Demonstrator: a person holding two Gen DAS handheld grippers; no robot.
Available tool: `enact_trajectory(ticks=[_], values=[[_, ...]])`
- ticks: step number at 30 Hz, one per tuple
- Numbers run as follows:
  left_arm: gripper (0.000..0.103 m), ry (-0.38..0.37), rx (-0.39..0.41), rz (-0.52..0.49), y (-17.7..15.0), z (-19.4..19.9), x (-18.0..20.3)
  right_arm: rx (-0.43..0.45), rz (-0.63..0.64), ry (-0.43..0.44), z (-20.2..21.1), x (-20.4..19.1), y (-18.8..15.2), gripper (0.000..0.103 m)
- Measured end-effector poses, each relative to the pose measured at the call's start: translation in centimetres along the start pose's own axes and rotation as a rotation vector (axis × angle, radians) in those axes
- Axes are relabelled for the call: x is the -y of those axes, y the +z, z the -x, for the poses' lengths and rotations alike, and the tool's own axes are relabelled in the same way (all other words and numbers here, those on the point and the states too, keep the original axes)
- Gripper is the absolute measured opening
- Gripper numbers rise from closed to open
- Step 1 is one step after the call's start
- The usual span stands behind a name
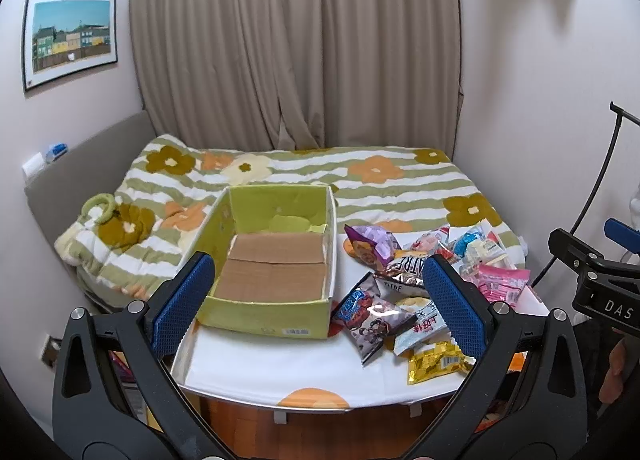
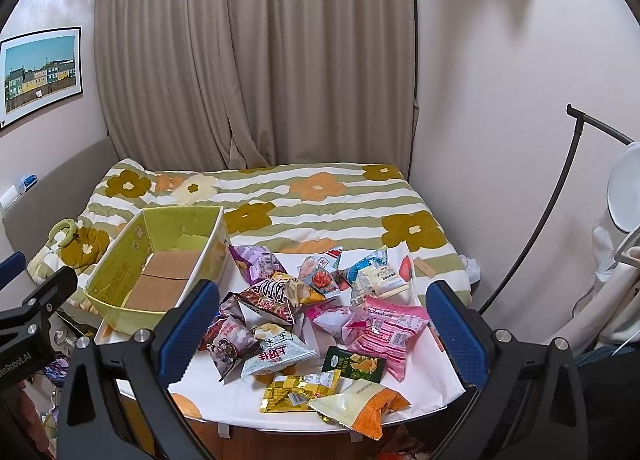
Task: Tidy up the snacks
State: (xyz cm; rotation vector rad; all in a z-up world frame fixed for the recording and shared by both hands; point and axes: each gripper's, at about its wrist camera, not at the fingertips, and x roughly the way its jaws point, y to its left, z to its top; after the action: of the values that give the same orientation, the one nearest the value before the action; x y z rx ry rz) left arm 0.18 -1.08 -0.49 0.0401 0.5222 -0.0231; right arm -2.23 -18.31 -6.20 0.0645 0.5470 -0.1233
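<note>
White table (image 2: 224,400) with snack packets (image 2: 304,324) abuts flowered bed (image 2: 320,200), curtain (image 2: 256,60) behind.

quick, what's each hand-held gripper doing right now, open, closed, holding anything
Left hand-held gripper: open, holding nothing, in front of the green box.
Right hand-held gripper: open, holding nothing, over the snack packets.

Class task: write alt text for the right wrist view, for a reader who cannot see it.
An open right hand-held gripper hovers over a pile of snack packets on a white table. An empty green cardboard box sits left of the pile, with a flower-patterned bed and beige curtains behind.
</note>
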Motion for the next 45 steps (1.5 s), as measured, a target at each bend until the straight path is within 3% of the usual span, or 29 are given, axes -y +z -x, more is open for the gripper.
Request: enact_trajectory(ticks=[45], values=[[0.103,0.003,-0.015,-0.001,-0.23,-0.22,0.40,-0.008,0.008,0.006,0.42,-0.11,0.27,0.103]])
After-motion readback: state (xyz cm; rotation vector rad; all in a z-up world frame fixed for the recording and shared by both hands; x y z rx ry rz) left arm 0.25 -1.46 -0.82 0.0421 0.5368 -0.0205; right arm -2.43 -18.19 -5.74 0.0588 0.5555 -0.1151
